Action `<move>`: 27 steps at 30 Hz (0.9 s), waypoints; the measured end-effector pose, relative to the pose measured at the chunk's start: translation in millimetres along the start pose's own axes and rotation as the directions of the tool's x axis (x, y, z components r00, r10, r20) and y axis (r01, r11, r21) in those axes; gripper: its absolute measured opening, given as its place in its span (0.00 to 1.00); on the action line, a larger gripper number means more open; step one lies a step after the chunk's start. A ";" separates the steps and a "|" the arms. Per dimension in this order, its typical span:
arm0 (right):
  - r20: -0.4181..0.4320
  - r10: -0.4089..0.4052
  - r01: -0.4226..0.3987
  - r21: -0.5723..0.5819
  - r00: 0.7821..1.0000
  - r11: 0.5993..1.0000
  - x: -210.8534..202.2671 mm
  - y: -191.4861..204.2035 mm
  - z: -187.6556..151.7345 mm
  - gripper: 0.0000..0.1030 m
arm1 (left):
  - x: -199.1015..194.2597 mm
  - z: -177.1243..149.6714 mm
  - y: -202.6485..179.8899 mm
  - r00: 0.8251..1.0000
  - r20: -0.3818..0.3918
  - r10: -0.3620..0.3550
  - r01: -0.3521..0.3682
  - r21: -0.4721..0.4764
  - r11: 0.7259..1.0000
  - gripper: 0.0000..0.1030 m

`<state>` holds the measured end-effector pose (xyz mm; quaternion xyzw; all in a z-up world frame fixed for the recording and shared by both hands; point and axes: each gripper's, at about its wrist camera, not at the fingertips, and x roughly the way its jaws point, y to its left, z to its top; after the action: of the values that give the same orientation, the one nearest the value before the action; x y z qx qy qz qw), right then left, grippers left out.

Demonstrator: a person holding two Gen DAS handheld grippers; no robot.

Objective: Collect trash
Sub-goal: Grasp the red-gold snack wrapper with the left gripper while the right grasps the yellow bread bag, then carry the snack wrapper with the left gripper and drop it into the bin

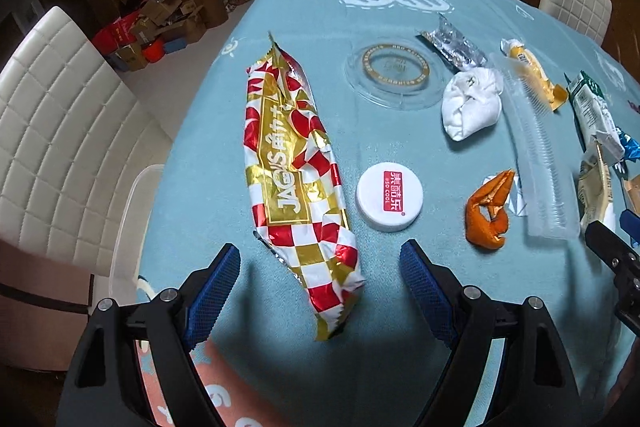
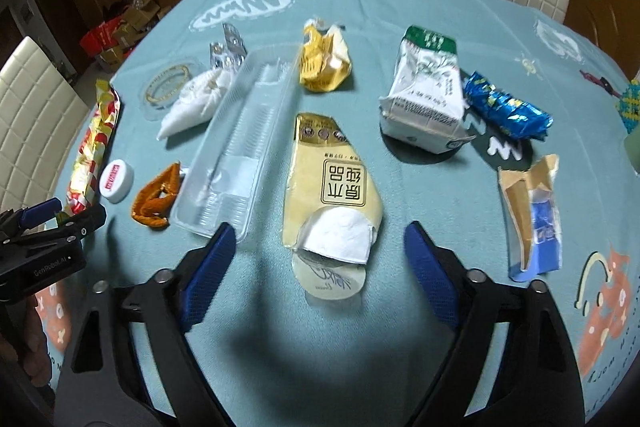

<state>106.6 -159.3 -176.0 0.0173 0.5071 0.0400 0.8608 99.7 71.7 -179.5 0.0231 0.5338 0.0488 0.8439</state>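
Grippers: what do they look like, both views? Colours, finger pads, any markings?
The left gripper and the right gripper share one build: black angular plastic fingers with silver bolt heads and blue textured pads. The right wrist view shows white "GenRobot.AI" lettering on the left gripper's black body. No cables or sleeves show.

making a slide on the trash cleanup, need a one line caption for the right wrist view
Open right gripper above a cream tissue pack amid wrappers on a blue tablecloth.

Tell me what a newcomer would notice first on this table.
The long red, gold and white checked snack wrapper grabs the eye first, lying ahead of the open left claw. In the right view, a cream tissue pack lies ahead of the open right claw, with a shiny blue wrapper farther right.
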 end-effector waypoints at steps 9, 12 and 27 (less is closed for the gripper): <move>-0.039 0.014 -0.014 -0.009 0.999 1.000 12.2 1.9 -0.9 0.42 | 6.3 -0.7 -2.8 1.000 -0.008 -0.009 0.009 0.004 1.000 0.78; -0.038 0.014 -0.015 -0.009 0.999 1.000 10.4 3.2 -1.5 0.34 | 5.3 -1.0 -1.8 0.999 -0.009 -0.033 0.033 -0.001 0.999 0.68; 0.030 0.024 -0.023 -0.043 0.999 0.999 -22.6 11.3 -14.5 0.30 | -25.5 -18.3 -3.8 0.993 0.034 -0.116 0.116 0.014 0.993 0.10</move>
<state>82.5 -150.2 -162.5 0.0055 0.4925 0.0605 0.8682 72.6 65.0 -164.8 -0.0023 0.5198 -0.0039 0.8543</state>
